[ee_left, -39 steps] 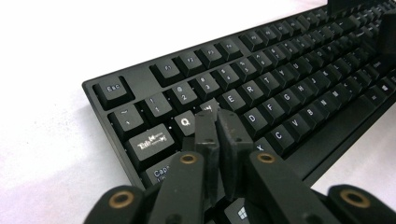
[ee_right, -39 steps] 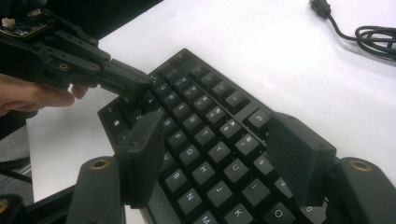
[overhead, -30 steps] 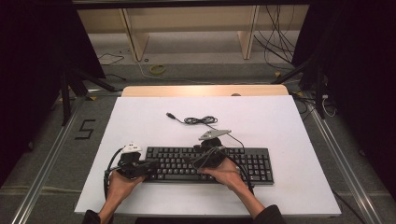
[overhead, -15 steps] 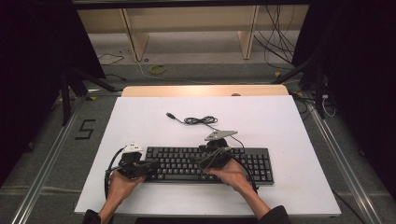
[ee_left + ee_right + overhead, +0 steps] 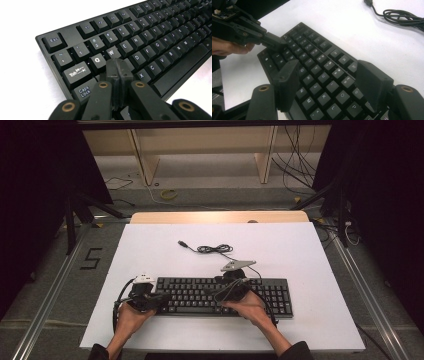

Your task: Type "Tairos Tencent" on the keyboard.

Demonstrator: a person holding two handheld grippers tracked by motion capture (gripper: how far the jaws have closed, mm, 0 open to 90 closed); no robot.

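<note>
We're mid-typing on keyboard (image 5: 140,37): left gripper (image 5: 117,68) jaws closed, tip on A/S keys; right gripper (image 5: 329,85) wide, nothing held, over J/K. Cable (image 5: 210,249) unplugged.

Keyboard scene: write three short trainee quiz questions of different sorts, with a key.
1. True or false: the left gripper has its jaws shut, tips over the keyboard near the A key.
2. Multiple choice: the right gripper is (a) shut on the cable, (b) open above the keys, (c) lying on the table.
3. Where does the coiled cable lie relative to the keyboard?

Key: 1 true; 2 b; 3 on the white table beyond the keyboard's far edge, with its plug end loose.
</note>
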